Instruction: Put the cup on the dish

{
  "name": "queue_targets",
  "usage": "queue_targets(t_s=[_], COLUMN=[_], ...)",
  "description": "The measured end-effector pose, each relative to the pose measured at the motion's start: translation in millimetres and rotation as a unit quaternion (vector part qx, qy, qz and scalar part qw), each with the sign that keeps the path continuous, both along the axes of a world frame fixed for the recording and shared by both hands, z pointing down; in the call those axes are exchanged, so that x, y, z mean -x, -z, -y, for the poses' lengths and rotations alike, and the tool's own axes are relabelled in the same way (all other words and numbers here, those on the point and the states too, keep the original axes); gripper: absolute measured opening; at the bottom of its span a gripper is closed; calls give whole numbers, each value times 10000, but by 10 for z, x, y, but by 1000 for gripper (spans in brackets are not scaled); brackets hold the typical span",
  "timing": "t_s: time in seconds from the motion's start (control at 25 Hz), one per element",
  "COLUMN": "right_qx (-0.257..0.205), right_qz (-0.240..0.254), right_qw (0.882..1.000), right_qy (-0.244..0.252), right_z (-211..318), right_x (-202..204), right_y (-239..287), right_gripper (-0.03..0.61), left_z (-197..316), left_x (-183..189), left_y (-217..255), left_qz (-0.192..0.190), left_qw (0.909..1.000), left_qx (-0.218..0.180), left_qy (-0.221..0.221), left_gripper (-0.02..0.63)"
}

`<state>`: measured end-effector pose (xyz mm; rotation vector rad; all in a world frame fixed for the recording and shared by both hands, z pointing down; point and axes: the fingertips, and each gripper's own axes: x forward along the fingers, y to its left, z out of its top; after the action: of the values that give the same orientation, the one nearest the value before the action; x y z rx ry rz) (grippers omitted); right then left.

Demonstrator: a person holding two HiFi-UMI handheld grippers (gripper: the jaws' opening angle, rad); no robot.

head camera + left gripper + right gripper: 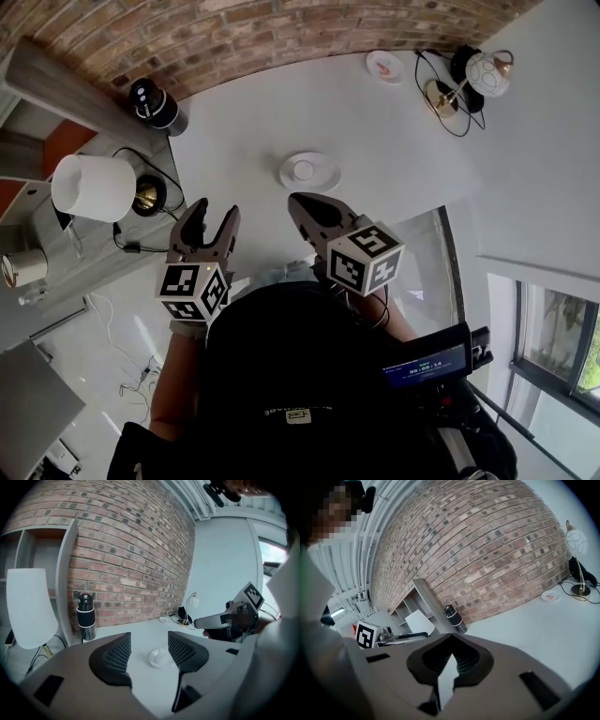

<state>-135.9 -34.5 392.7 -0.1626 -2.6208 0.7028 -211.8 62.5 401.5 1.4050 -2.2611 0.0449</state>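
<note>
White counter (394,141) in front of a brick wall (126,550), seen from above and along both grippers. The cup (304,170), small, plain and white, sits at the centre of the round white dish (325,178). From above it shows as a pale ring inside the dish's rim. In the left gripper view the cup (161,654) seems to lean on the dish (153,660), though whether it stands upright cannot be told.

The left gripper (214,217) is near the dish, its jaws wide apart with nothing between them; the cup and dish lie farther along the counter, beyond its tips. The right gripper (300,200) has its jaws closed together and holds nothing.

A black flask (150,103) stands by the wall.
</note>
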Motion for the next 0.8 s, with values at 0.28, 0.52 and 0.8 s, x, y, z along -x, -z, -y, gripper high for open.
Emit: queue_targets(t_s=[0.28,0.52,0.8], right_qx=[-121,-51,-53], right_qz=[99,84,78], right_qw=[9989,9990,9992], right_qy=[445,438,386], right_z=[-245,-292,-288], right_x=[124,159,215], right_y=[45,20,11], right_gripper=[2,2,3], left_z=[-212,-360,-443], left_x=[-20,34,85], left_y=[45,57,190], left_qz=[-300,-309,-9], left_qw=[9988,9976,9973], left_qx=[-221,-291,-454], left_qy=[330,546,582], left_gripper=[239,142,6])
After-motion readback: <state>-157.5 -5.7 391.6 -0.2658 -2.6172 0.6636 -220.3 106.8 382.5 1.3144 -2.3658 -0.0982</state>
